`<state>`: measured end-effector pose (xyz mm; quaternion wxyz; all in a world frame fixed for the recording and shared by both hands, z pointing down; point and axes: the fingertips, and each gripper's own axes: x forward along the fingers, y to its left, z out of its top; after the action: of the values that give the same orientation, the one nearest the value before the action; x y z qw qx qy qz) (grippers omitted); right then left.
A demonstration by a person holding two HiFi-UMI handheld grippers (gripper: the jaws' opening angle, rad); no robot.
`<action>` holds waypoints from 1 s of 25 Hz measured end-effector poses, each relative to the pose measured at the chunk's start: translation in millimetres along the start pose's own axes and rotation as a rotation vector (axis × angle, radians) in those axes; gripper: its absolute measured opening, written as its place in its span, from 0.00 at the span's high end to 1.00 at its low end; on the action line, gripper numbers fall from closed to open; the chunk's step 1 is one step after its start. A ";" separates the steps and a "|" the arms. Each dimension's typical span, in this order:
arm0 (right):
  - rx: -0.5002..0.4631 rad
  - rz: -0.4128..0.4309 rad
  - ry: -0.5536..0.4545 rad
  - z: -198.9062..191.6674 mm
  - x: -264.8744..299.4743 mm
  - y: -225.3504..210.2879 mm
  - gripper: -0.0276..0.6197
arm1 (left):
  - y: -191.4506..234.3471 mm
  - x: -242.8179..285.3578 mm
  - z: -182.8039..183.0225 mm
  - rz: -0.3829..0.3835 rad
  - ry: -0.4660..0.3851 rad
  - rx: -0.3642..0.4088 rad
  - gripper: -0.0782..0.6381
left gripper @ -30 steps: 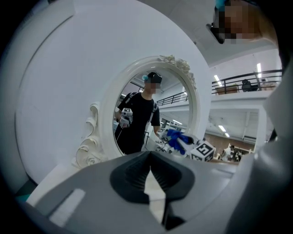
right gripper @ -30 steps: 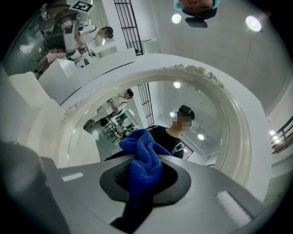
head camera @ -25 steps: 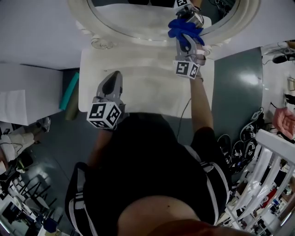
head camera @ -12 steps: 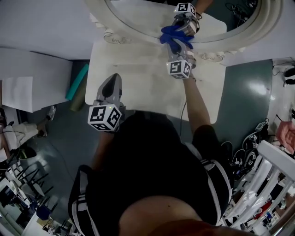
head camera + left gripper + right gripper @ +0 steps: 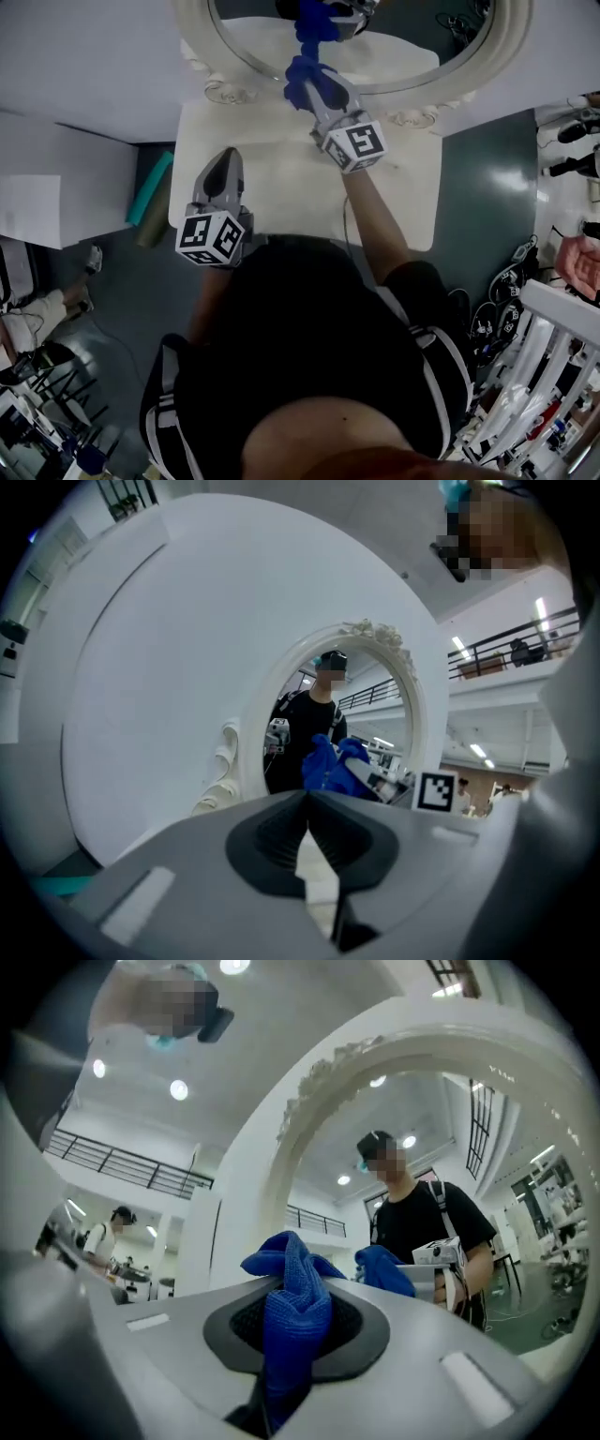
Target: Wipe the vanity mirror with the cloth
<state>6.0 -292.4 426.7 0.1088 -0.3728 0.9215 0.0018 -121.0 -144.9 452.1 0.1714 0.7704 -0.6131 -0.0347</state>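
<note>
Cloth [image 5: 302,67] is reaching the lower edge of the vanity mirror [image 5: 412,58].
Nearest, the left gripper [image 5: 228,161] is hovering over the white tabletop [image 5: 281,187], its jaws together on nothing. Beyond it, the right gripper [image 5: 307,82] is clamping the blue cloth in a thick wad. If that wad is slipping or sitting off-centre, the hard jaw tips risk scraping the glass or knocking the ornate frame [image 5: 225,91].
</note>
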 end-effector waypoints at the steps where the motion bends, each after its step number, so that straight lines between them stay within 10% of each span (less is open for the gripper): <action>1: 0.024 -0.011 -0.036 17.4 -6.7 6.5 0.88 | -1.5 1.4 2.3 -0.011 -0.010 -0.002 0.88; 14: 0.073 -0.337 0.079 -0.4 -118.3 4.3 0.88 | -46.7 29.3 -11.6 -0.216 0.027 -0.014 0.88; 25: 0.046 -0.418 0.070 5.7 -143.7 3.2 0.88 | -64.7 37.4 -13.2 -0.289 0.036 -0.002 0.88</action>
<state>105.2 -190.9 449.9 0.0830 -0.5530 0.8272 -0.0548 -48.0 -165.5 450.6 0.1763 0.8510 -0.4926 -0.0458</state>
